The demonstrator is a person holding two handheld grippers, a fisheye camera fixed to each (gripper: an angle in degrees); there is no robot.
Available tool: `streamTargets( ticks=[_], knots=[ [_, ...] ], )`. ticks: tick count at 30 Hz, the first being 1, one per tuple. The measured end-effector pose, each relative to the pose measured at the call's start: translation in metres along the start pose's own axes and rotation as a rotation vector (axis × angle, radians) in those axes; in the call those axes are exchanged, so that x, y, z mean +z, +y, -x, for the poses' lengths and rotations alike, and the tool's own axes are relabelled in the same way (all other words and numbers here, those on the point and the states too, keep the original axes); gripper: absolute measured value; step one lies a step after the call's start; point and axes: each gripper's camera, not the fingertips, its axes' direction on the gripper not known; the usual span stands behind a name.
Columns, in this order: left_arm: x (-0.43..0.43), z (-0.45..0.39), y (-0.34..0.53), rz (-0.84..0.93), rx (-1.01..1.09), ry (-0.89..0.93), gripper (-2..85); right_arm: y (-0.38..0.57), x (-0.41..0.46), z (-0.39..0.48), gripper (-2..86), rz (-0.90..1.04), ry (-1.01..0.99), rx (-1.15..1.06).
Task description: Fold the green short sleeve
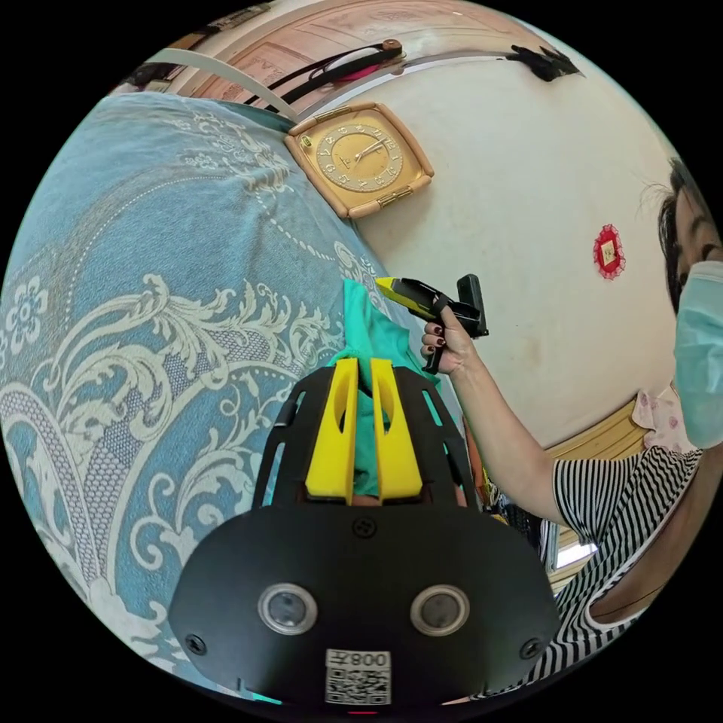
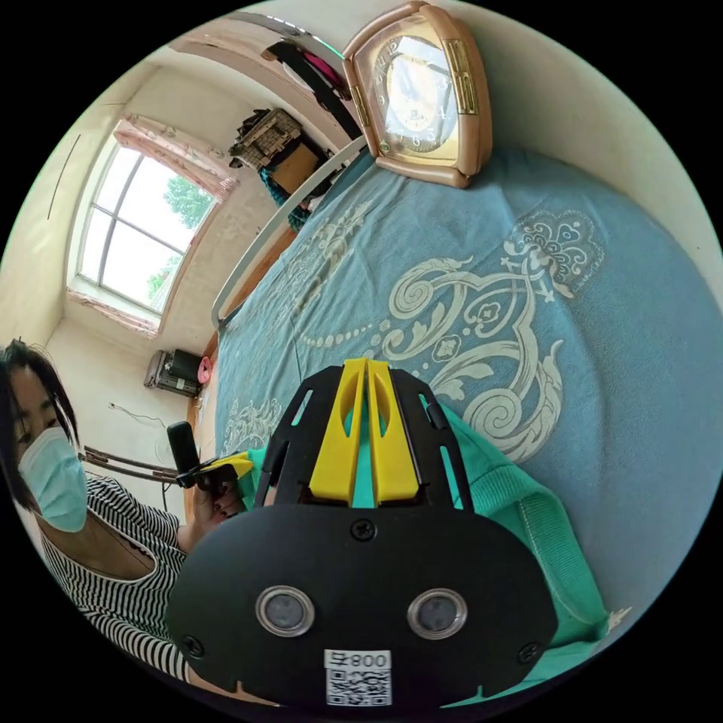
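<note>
The green short sleeve shirt hangs bunched over the blue patterned bedspread. In the left gripper view my left gripper has its yellow jaws shut on a fold of the shirt. Just beyond, a hand holds my right gripper against the shirt's upper edge. In the right gripper view my right gripper is shut on the green shirt, whose ribbed hem trails to the lower right over the bedspread. My left gripper shows at the left, held by a hand.
A gold square clock leans on the cream wall beside the bed; the same clock shows in the right gripper view. A person in a striped top and face mask stands close by. A window and a shelf lie beyond the bed.
</note>
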Motion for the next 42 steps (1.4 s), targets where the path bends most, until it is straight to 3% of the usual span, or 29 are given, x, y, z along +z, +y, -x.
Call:
streamTargets(
  ticks=[3, 6, 8, 13, 14, 18, 21, 26, 29, 31, 33, 37, 40, 42],
  knots=[
    [-0.005, -0.003, -0.003, -0.001, 0.015, -0.009, 2.4, 0.029, -0.01, 0.015, 0.0, -0.046, -0.062, -0.06],
    [-0.009, 0.008, -0.006, 0.041, -0.037, 0.004, 1.9, 0.049, 0.023, 0.043, 0.0, 0.077, 0.016, -0.155],
    [-0.017, 0.007, -0.007, 0.005, -0.031, 0.02, 1.5, 0.059, 0.061, 0.042, -0.1, 0.202, 0.129, -0.164],
    [-0.049, -0.008, -0.008, -0.19, 0.013, -0.044, 0.4, 0.083, 0.061, 0.028, 0.0, 0.153, 0.061, -0.11],
    [-0.046, -0.011, -0.01, -0.185, 0.023, -0.015, 0.3, 0.091, 0.062, 0.029, 0.0, 0.15, 0.072, -0.114],
    [0.001, -0.007, -0.022, 0.166, -0.022, -0.049, 0.2, 0.109, 0.063, 0.021, 0.0, 0.159, 0.045, -0.091],
    [-0.022, -0.014, -0.024, 0.034, 0.001, -0.093, 0.2, 0.127, 0.059, 0.021, 0.0, 0.143, 0.031, -0.077],
    [-0.021, -0.01, -0.031, 0.1, -0.032, -0.076, 0.1, 0.16, 0.065, 0.023, 0.0, 0.123, 0.182, -0.091],
    [-0.031, -0.023, -0.032, 0.021, 0.024, -0.08, 0.1, 0.178, 0.069, 0.005, 0.0, 0.12, 0.083, -0.036],
    [-0.028, -0.03, -0.036, 0.06, 0.052, -0.067, 0.1, 0.199, 0.063, 0.015, 0.0, 0.093, 0.113, -0.063],
    [-0.011, -0.03, -0.041, 0.219, 0.031, -0.088, 0.1, 0.224, 0.057, 0.029, 0.0, 0.081, 0.157, -0.112],
    [-0.03, -0.039, -0.041, 0.097, 0.05, -0.098, 0.1, 0.305, 0.029, 0.047, 0.0, 0.028, 0.162, -0.139],
    [-0.02, -0.043, -0.046, 0.215, 0.055, -0.104, 0.1, 0.386, 0.011, 0.059, 0.1, 0.002, 0.251, -0.12],
    [-0.028, -0.048, -0.045, 0.174, 0.058, -0.106, 0.1, 0.435, 0.023, 0.055, 0.0, 0.076, 0.306, -0.077]
  ],
)
